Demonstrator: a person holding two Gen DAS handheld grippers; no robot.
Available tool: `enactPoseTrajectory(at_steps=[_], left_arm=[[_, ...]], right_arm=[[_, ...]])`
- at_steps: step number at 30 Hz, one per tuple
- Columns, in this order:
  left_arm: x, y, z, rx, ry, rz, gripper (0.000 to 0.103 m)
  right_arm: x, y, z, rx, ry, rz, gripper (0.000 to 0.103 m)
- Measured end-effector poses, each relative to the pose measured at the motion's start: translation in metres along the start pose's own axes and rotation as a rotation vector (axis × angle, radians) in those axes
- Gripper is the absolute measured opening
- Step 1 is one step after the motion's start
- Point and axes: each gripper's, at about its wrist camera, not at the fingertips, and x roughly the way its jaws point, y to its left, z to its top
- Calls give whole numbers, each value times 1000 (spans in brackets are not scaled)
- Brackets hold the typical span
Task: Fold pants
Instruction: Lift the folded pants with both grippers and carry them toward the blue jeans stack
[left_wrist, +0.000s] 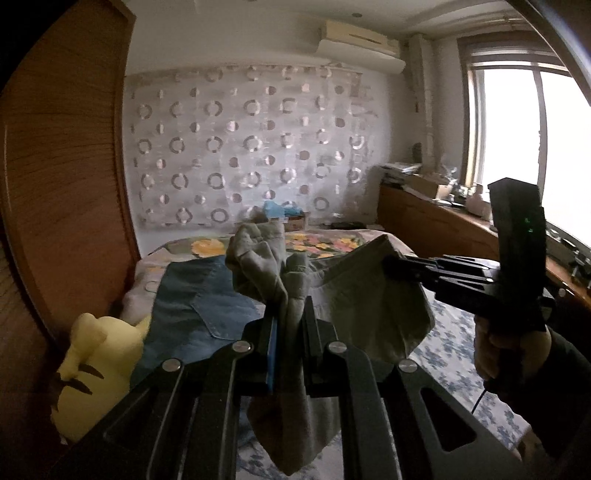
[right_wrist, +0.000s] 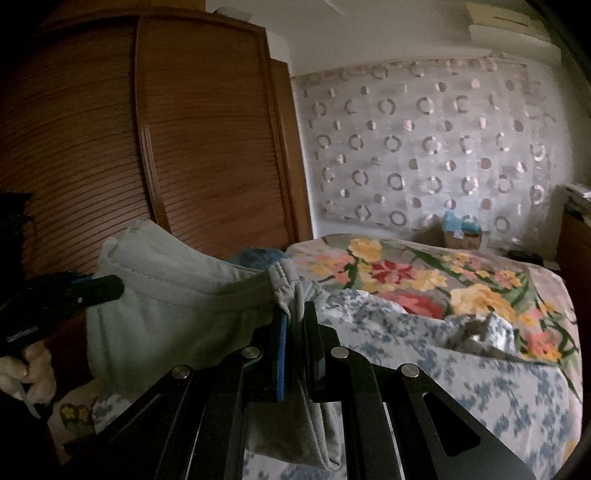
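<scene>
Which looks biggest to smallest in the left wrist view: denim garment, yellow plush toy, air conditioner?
1. Denim garment, partly hidden.
2. Yellow plush toy and air conditioner look similar in the picture; the toy lies much nearer the camera, so I won't rank them.

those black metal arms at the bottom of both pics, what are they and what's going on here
They are two hand-held grippers, each carrying its own camera looking along its fingers. One picture comes from the left gripper, the other from the right gripper. Each also shows the other gripper off to the side, with the person's hand on its handle. Both are shut on the same light grey pants, held up between them over a bed. A yellow plush toy and blue denim lie on the bed.
</scene>
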Motion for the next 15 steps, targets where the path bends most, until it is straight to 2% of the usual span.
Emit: enactPoseTrajectory(at_steps=[9,15], left_arm=[[17,29,3,-43,8,86,11],[23,40,-6,-77,19,129,11]], right_arm=[[63,-19,19,-42,6,73,7],[104,-25,32,-98,27,112,8]])
